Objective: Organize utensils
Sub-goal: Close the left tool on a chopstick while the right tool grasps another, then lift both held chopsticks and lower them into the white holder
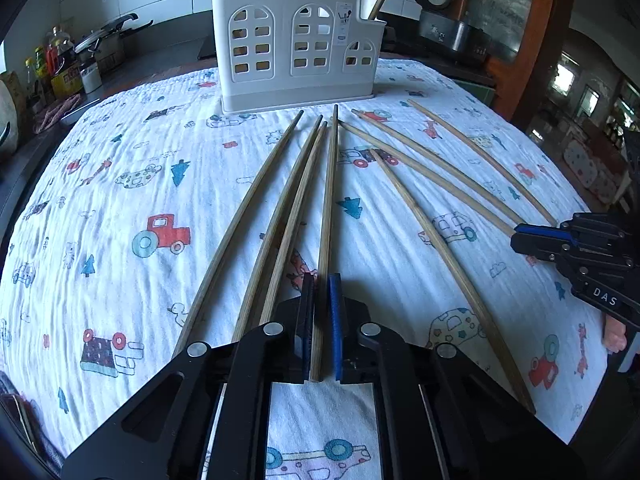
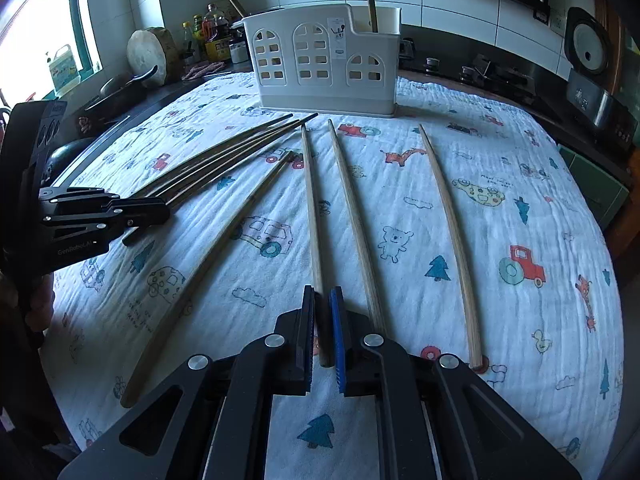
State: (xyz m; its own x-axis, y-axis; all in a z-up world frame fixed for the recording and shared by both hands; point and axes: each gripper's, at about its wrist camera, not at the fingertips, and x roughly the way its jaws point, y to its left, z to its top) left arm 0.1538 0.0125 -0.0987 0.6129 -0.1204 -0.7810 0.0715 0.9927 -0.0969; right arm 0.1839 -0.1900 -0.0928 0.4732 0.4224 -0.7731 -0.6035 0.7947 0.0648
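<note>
wooden board (image 2: 147, 55) shows only right-side.

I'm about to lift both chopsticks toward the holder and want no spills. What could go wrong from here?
1. Each gripper, left and right, is shut on one chopstick near its thick end (), so the long free end may droop or swing in the jaws.
2. The left chopstick lies close beside three others; lifting could drag them.
3. The holder already has sticks leaning inside; a swinging tip might catch its rim.
</note>
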